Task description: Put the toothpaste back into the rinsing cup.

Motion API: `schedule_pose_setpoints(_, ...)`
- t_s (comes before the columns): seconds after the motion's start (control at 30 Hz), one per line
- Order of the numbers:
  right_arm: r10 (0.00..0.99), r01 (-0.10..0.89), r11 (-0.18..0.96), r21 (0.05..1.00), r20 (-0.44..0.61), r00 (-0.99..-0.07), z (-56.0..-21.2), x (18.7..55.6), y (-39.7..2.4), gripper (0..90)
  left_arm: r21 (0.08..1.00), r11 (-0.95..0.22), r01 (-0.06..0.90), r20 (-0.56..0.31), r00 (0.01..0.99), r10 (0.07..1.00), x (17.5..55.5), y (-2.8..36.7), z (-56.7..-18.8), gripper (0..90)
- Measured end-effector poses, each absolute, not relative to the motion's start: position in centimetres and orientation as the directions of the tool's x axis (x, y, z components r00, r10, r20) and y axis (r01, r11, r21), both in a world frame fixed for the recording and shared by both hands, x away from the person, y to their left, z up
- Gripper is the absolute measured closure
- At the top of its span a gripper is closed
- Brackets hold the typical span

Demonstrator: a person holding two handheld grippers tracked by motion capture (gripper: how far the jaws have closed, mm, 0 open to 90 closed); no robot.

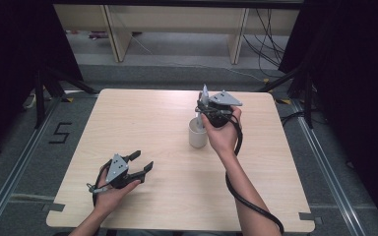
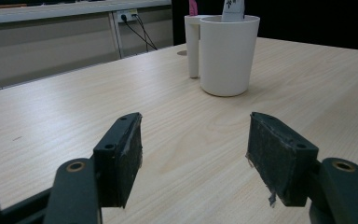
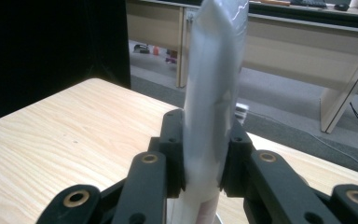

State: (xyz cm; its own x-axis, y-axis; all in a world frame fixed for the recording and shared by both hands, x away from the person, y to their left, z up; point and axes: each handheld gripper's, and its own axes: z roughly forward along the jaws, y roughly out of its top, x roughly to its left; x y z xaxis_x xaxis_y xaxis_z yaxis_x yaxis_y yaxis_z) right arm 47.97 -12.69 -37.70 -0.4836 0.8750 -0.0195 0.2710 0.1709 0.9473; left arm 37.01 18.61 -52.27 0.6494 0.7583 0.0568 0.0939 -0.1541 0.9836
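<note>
Right gripper view: right gripper (image 3: 204, 184) pinching tube (image 3: 214, 93) midway, upright over white cup (image 1: 197, 133) toward tabletop's far edge, probably light, soft, crushable; left gripper (image 2: 196, 154) spread, empty.

Left gripper (image 1: 145, 162) jaws apart, right gripper (image 1: 203, 102) clamped.

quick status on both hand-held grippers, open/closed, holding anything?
Left hand-held gripper: open, nothing between the jaws, low over the table.
Right hand-held gripper: closed on a tall pale tube, held upright above the white cup.
</note>
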Motion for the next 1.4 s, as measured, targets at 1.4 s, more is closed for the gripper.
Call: schedule_pose_setpoints(1.4,0.877,0.315,0.222,0.923,-0.048,-0.478,-42.1,49.5,-12.2,75.0,0.983,-0.159,0.093,0.060,0.652,0.756,37.0,18.6,-52.3,34.9)
